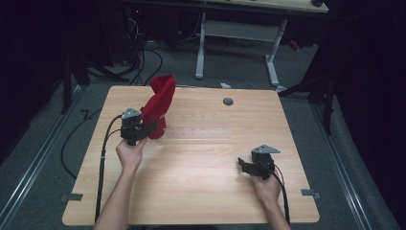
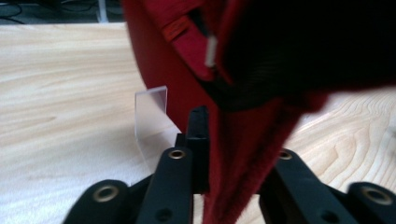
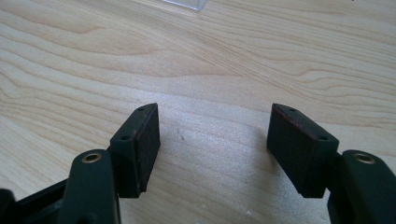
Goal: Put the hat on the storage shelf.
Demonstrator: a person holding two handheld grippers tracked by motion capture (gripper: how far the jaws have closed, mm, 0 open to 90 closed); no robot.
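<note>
I keep the left gripper [image 1: 143, 130] clenched on the red cloth [image 1: 159, 103] near the table's [image 1: 201, 163] far-left corner, right gripper [image 1: 246, 165] released w/ nothing inside, and should lower slowly, w/o dragging.

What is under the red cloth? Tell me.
In the left gripper view, a clear plastic stand rises from the table beside and partly behind the red cloth. The cloth covers the stand's far part, so what else it drapes cannot be seen.
</note>
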